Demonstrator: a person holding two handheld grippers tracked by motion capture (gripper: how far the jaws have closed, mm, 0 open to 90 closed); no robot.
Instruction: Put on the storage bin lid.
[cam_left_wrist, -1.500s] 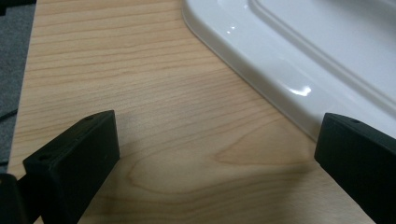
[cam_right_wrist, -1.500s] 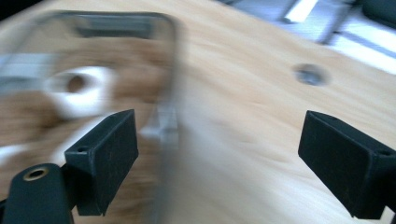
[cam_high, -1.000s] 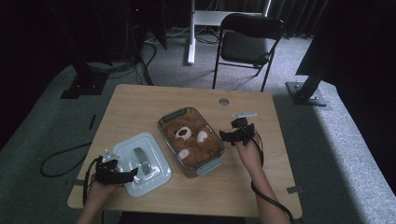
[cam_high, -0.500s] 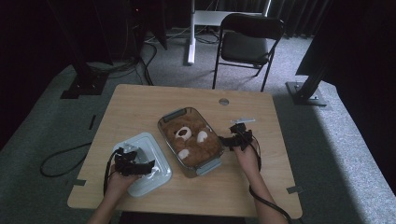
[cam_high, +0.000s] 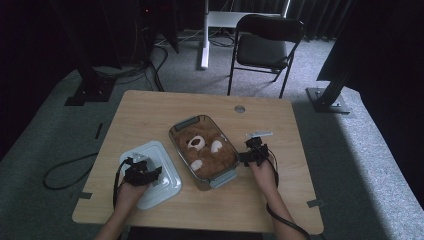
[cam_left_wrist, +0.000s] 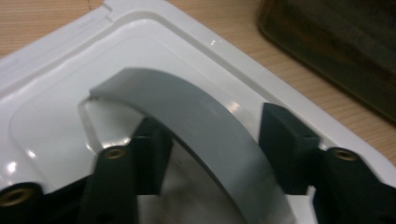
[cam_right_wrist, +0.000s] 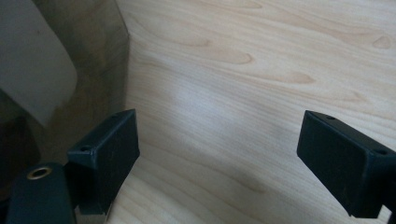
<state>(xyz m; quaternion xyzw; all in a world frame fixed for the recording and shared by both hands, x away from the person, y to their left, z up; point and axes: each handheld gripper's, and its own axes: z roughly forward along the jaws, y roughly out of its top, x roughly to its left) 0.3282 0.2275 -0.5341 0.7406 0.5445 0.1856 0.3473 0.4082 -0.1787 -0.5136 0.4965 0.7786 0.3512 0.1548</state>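
The left gripper (cam_left_wrist: 210, 154) has its jaws set either side of the grey handle (cam_left_wrist: 201, 135) on the white lid (cam_left_wrist: 56, 116), parted and not yet pinching it, as far as the close view shows. The right gripper (cam_right_wrist: 219, 154) is spread wide over bare table (cam_right_wrist: 261, 60), one jaw just beside the wall of the glass dish (cam_right_wrist: 88, 56). From above, the lid (cam_high: 165, 187) lies flat near the table's front left edge, the dish (cam_high: 181, 126) just to its right with a teddy (cam_high: 205, 150) inside
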